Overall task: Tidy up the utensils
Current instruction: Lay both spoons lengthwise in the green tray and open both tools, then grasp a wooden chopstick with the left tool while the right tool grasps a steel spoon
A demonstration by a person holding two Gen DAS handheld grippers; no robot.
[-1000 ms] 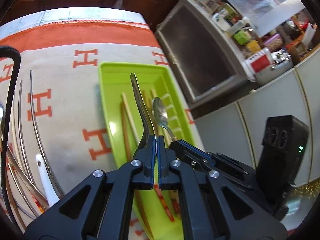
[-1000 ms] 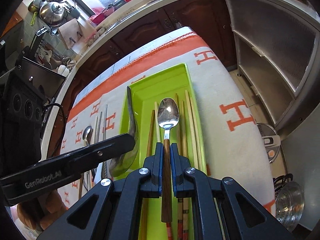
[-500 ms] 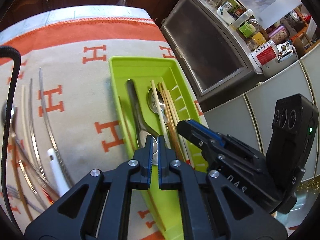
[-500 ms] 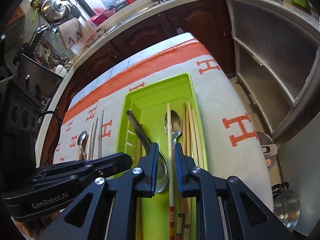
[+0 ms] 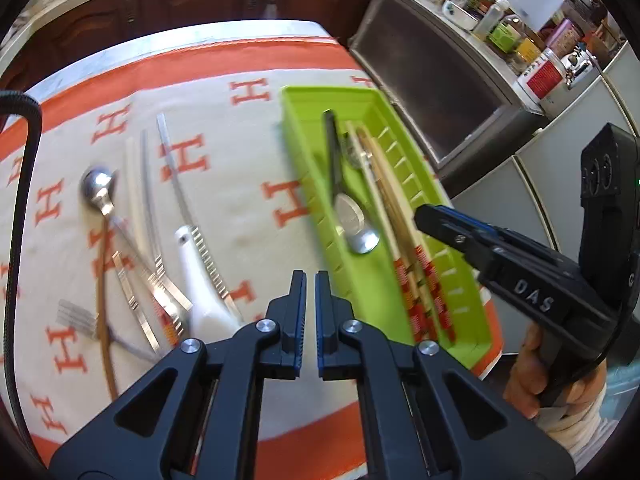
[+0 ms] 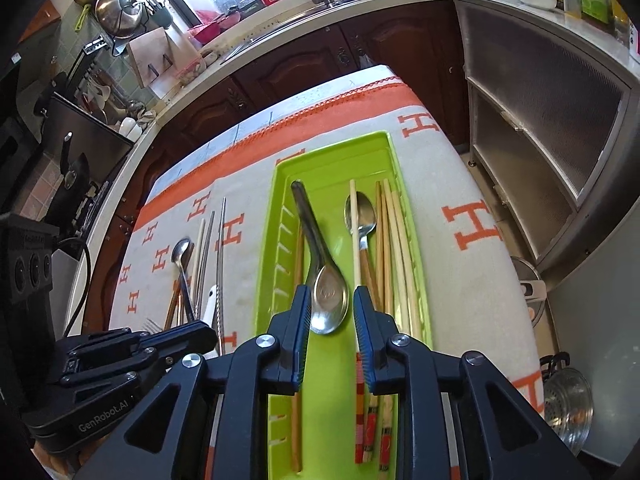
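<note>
A lime-green utensil tray (image 6: 332, 156) (image 5: 308, 176) lies on the H-patterned cloth. In it lie a large steel spoon (image 6: 322, 268) (image 5: 352, 220), a wood-handled spoon (image 6: 366, 216) and several chopsticks (image 6: 396, 240) (image 5: 394, 208). My right gripper (image 6: 329, 312) is open and empty just above the tray's near half. My left gripper (image 5: 311, 284) is nearly closed on nothing, over the cloth left of the tray. Loose utensils lie on the cloth: a steel spoon (image 5: 98, 188) (image 6: 181, 252), metal chopsticks (image 5: 176, 184) (image 6: 220, 248), a white-handled piece (image 5: 196, 272) and a fork (image 5: 78, 316).
The table's right edge drops beside the tray, with a metal cabinet (image 6: 540, 152) beyond it. Dark wooden cupboards (image 6: 320, 64) and a cluttered counter stand behind the table. A black cable (image 5: 20, 168) hangs at far left.
Both spoons have been let go into the tray. My right gripper has opened wider. My left gripper has pulled back and left, off the tray and over the cloth.
</note>
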